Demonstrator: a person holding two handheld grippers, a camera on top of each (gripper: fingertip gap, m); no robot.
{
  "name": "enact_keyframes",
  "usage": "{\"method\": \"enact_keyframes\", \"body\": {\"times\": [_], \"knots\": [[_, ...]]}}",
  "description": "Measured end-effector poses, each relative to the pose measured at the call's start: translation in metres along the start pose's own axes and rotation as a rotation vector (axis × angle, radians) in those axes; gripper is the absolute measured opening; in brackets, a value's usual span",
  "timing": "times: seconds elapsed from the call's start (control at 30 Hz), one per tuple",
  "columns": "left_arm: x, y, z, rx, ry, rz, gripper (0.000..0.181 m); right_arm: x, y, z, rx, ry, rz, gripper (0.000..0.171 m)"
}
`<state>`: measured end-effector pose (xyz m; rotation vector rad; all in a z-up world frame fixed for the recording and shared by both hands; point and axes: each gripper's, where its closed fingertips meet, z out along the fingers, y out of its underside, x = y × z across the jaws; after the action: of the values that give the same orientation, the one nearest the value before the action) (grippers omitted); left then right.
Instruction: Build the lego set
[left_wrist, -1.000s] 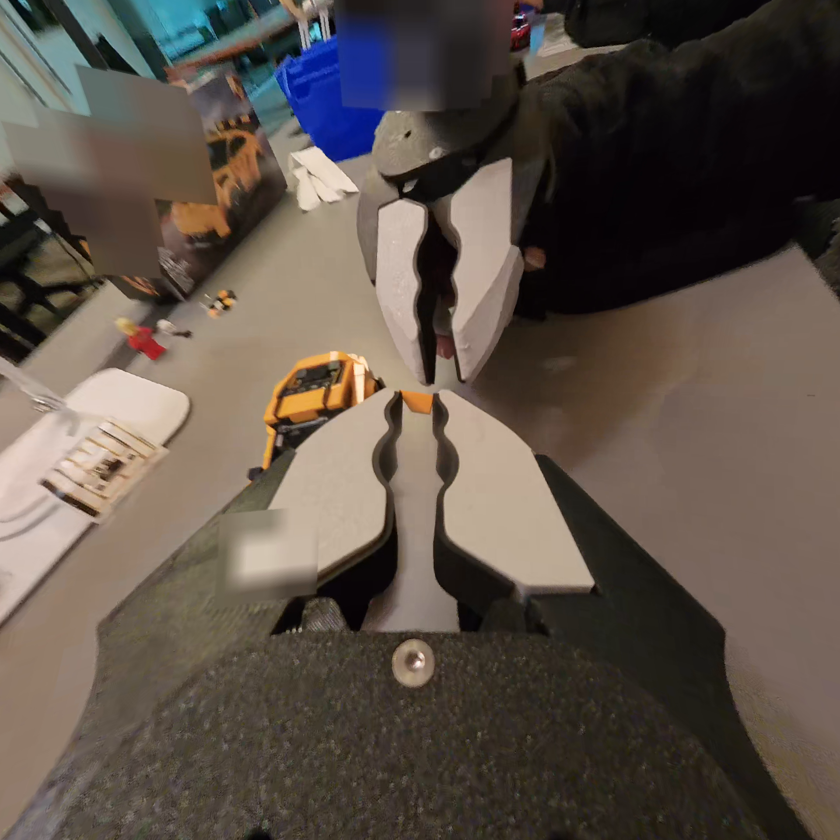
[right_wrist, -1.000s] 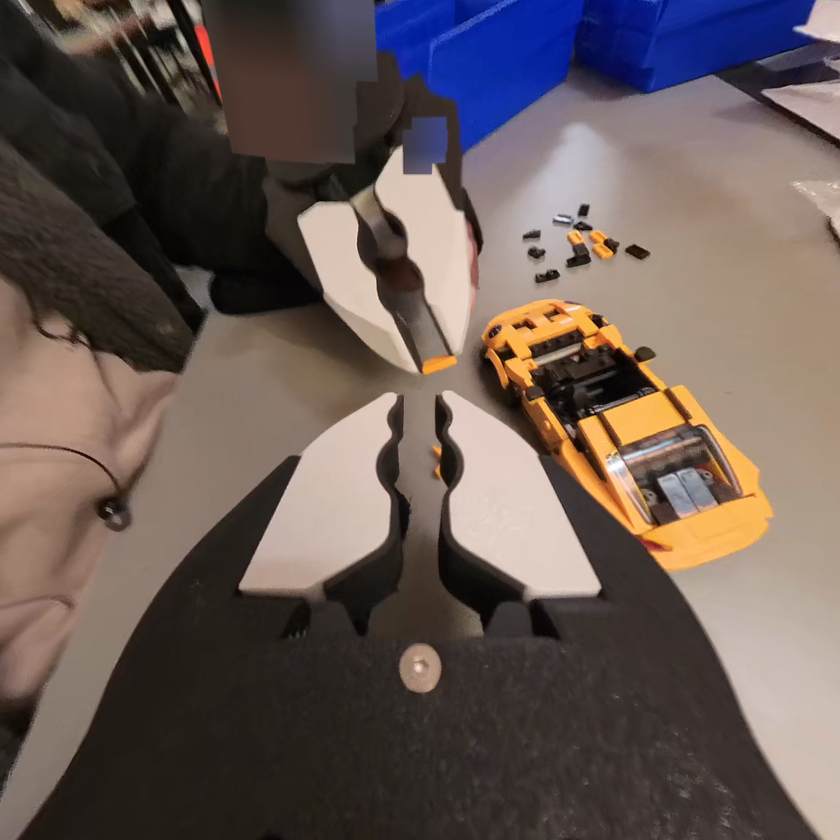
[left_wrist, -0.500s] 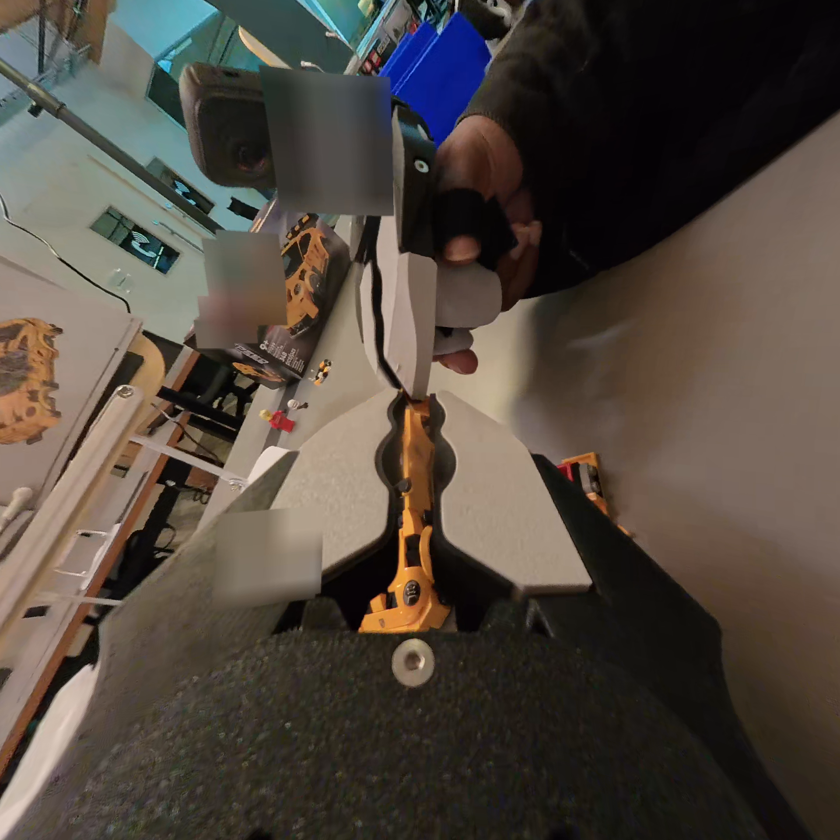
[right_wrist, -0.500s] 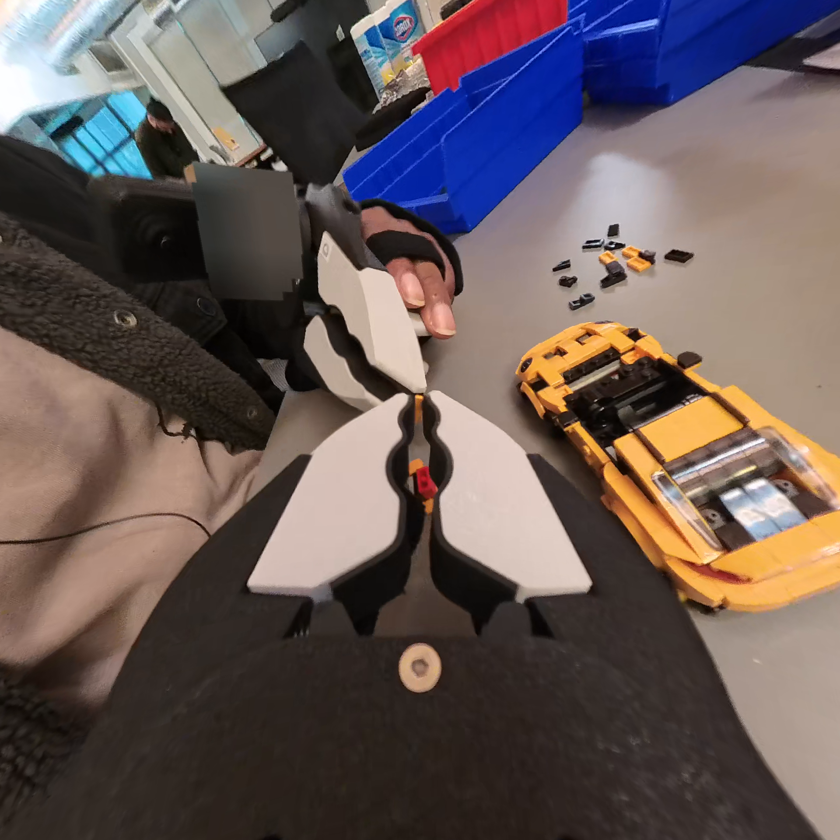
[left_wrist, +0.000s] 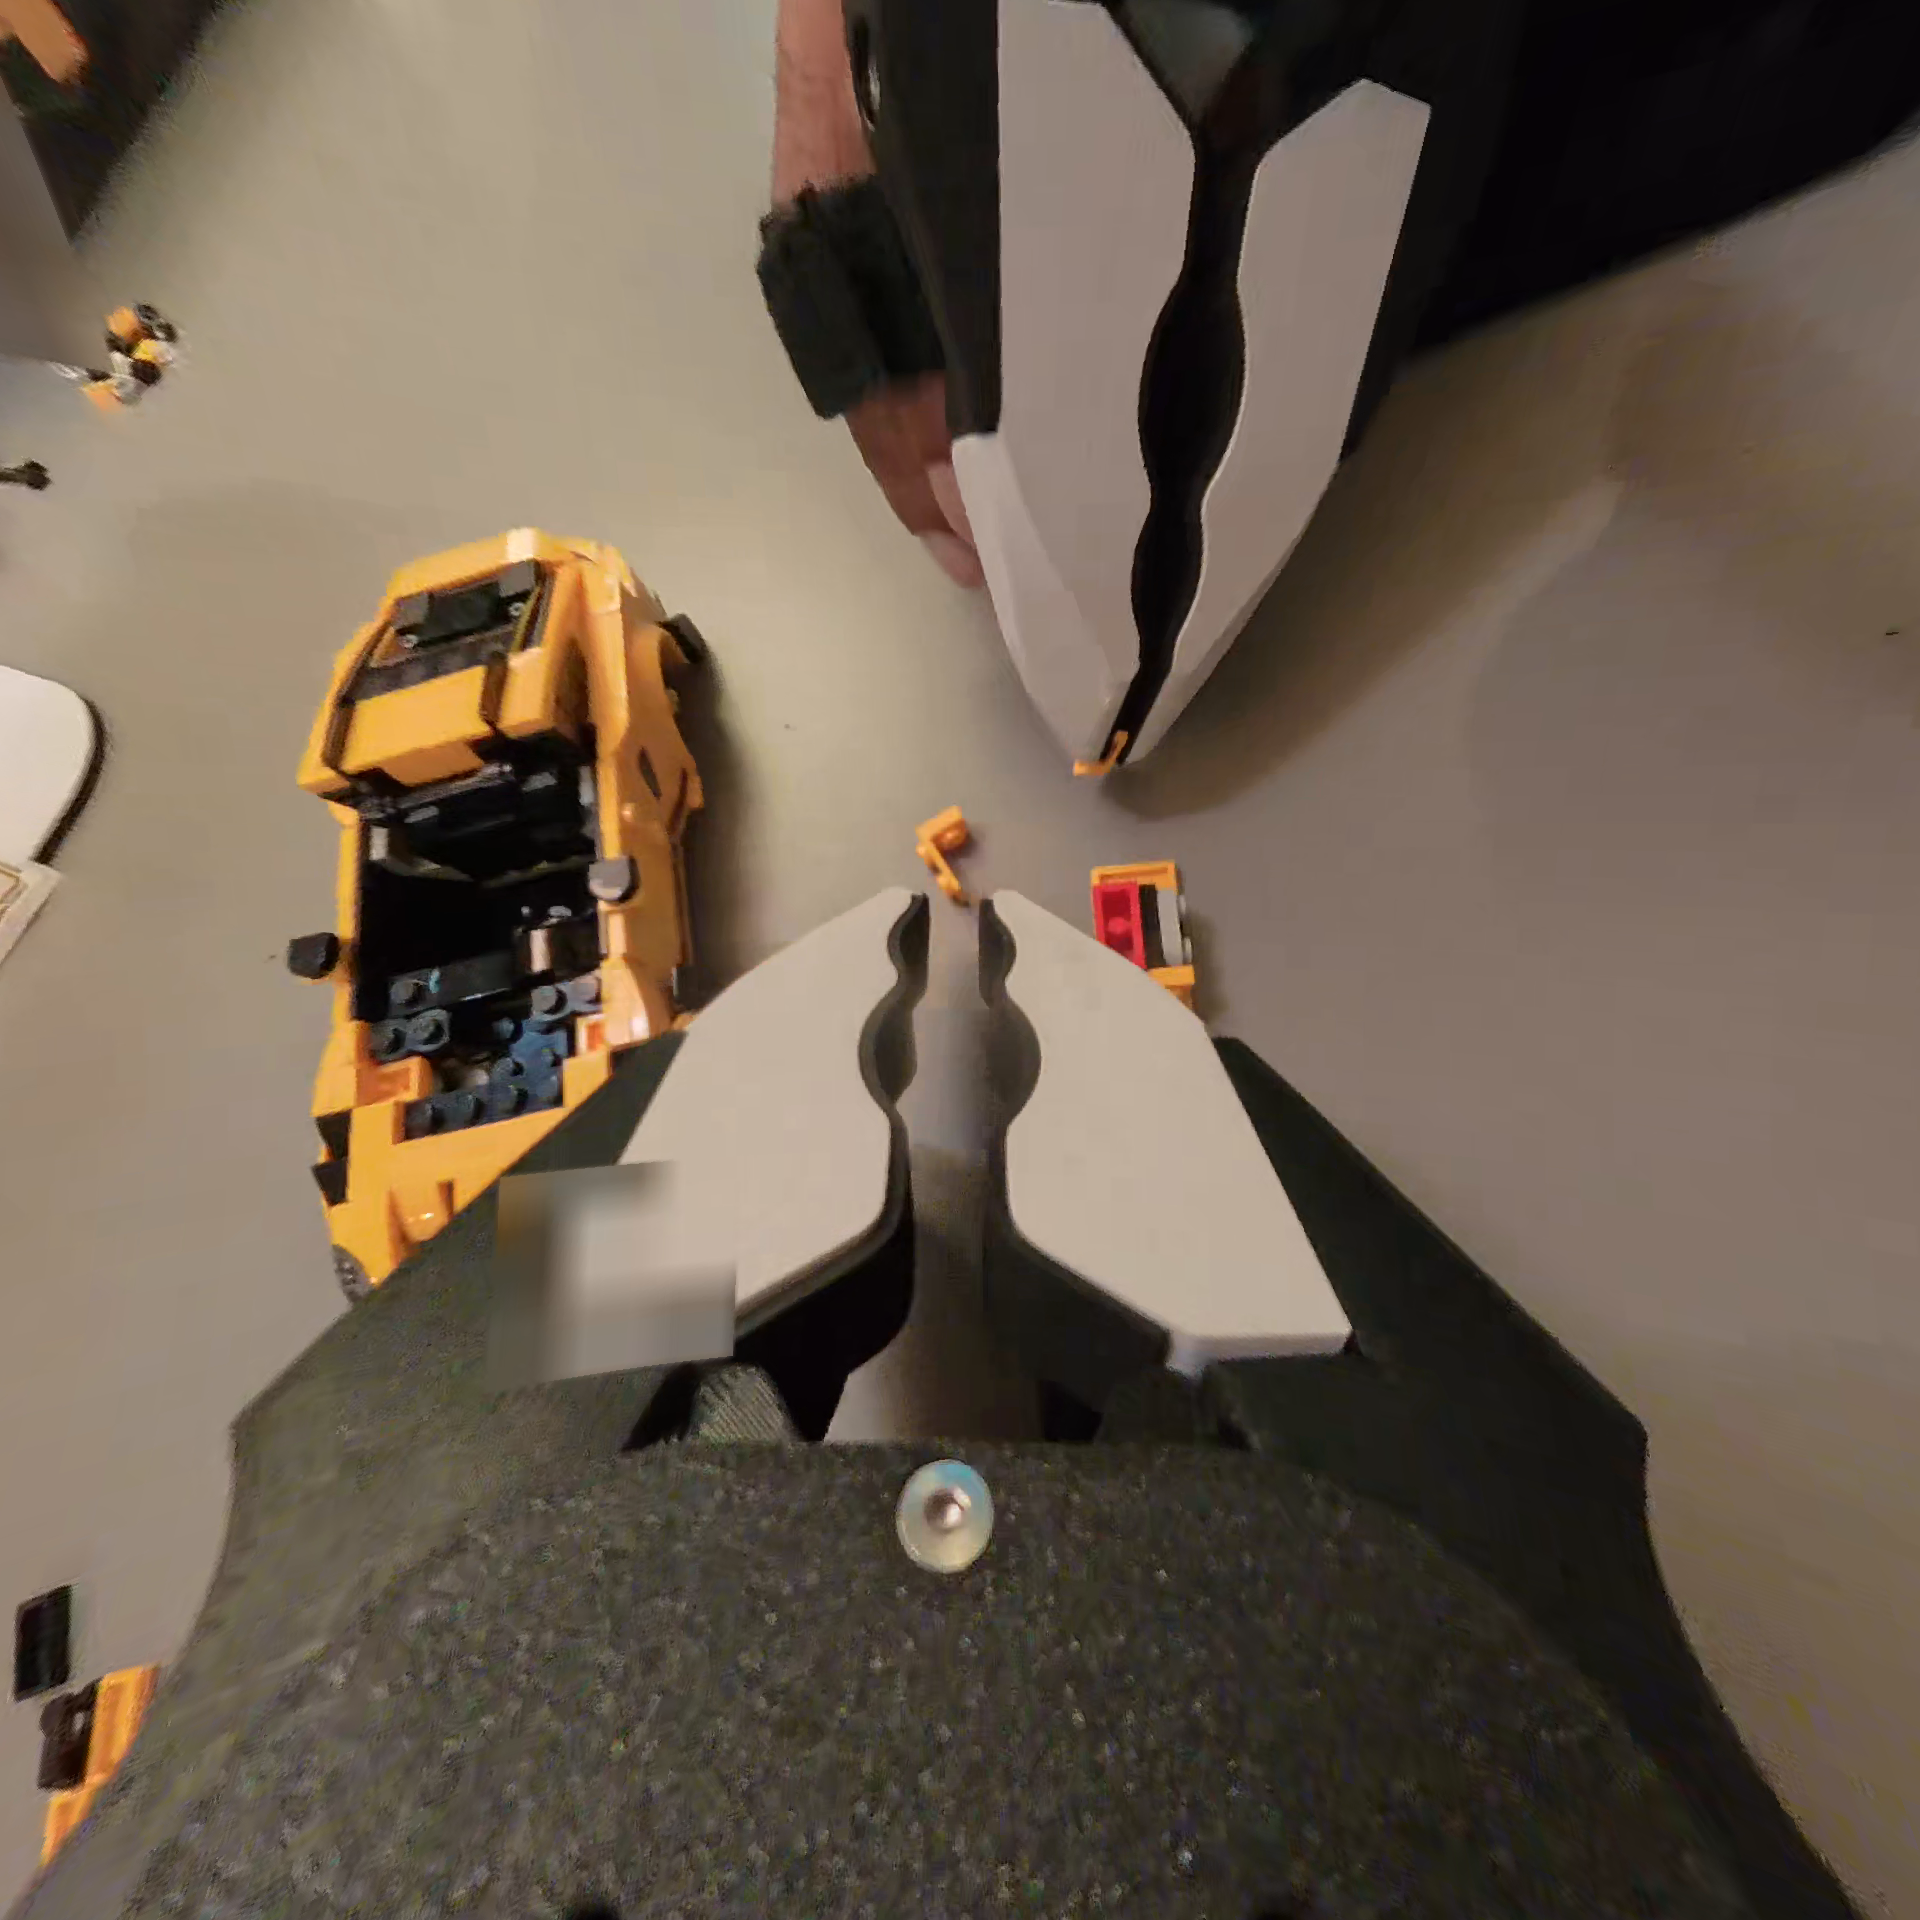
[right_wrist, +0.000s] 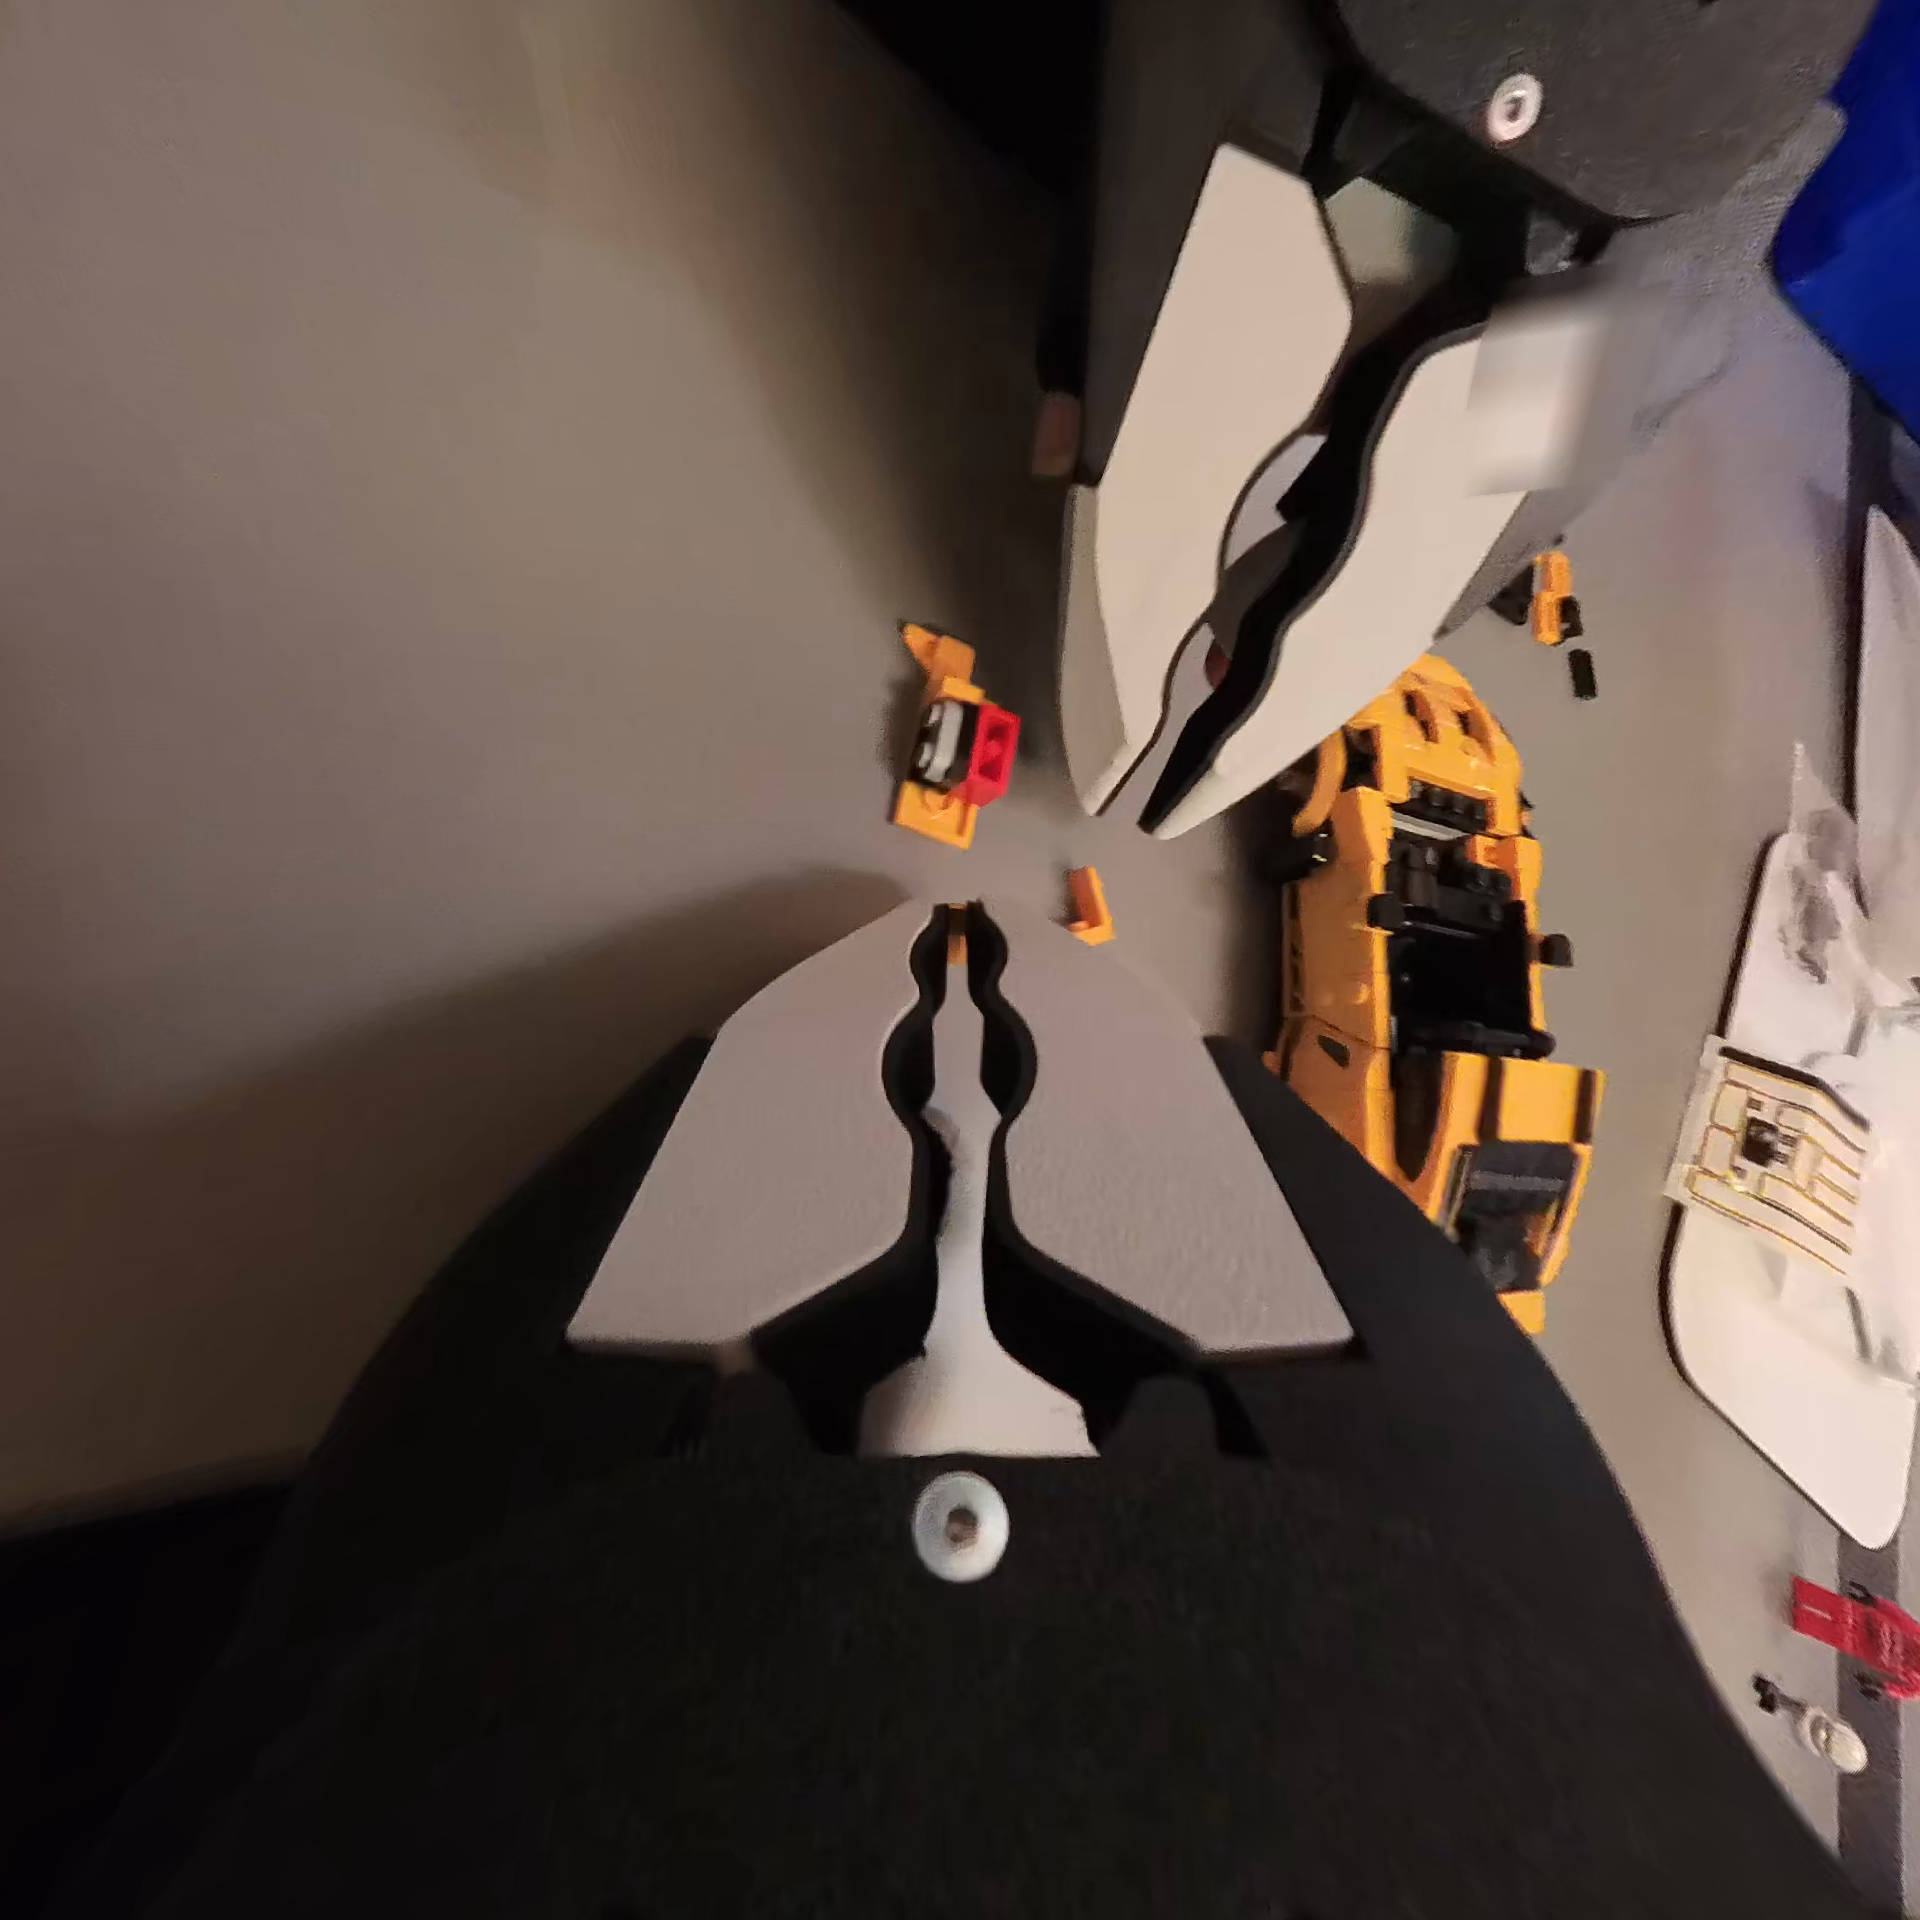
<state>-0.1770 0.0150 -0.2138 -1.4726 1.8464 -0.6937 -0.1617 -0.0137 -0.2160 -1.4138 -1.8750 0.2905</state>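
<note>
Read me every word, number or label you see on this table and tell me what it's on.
None can be read.
Sticker sheet: gold lines only, any print too small.
Dark panel on the orange car: print blurred.
Red card: white marks too small.
Small orange piece in the right tongs: blank.

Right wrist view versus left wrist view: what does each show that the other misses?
Only the right wrist view shows the sticker sheet lying on a white tray, and a blue bin at its top right corner. Only the left wrist view shows the fingers of the person's hand beside the right gripper. Both share the orange lego car, the small orange-and-red sub-assembly, a loose orange piece, the empty left gripper and the small orange piece pinched at the right gripper's tips.
</note>
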Motion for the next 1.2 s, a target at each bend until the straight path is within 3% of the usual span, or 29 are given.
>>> {"method": "enact_keyframes", "body": {"times": [0.37,0.57,0.7,1.03,1.2], "knots": [[-0.005,0.003,-0.001,-0.012,-0.016,-0.033,0.007,-0.013,0.005,-0.004,-0.048,-0.132,0.187,0.022],[-0.014,0.006,-0.003,0.006,-0.034,-0.083,0.004,-0.014,0.014,-0.006,-0.22,-0.136,0.526,0.02],[-0.017,0.003,-0.008,0.022,-0.048,-0.089,0.004,-0.02,0.003,0.001,-0.176,-0.11,0.748,0.021],[-0.017,0.0,-0.013,0.029,-0.062,-0.077,0.003,-0.006,0.008,0.006,-0.238,-0.046,0.786,0.018],[-0.015,0.001,-0.012,0.022,-0.055,-0.075,0.003,-0.006,0.008,0.007,-0.233,-0.104,0.704,0.014]]}}
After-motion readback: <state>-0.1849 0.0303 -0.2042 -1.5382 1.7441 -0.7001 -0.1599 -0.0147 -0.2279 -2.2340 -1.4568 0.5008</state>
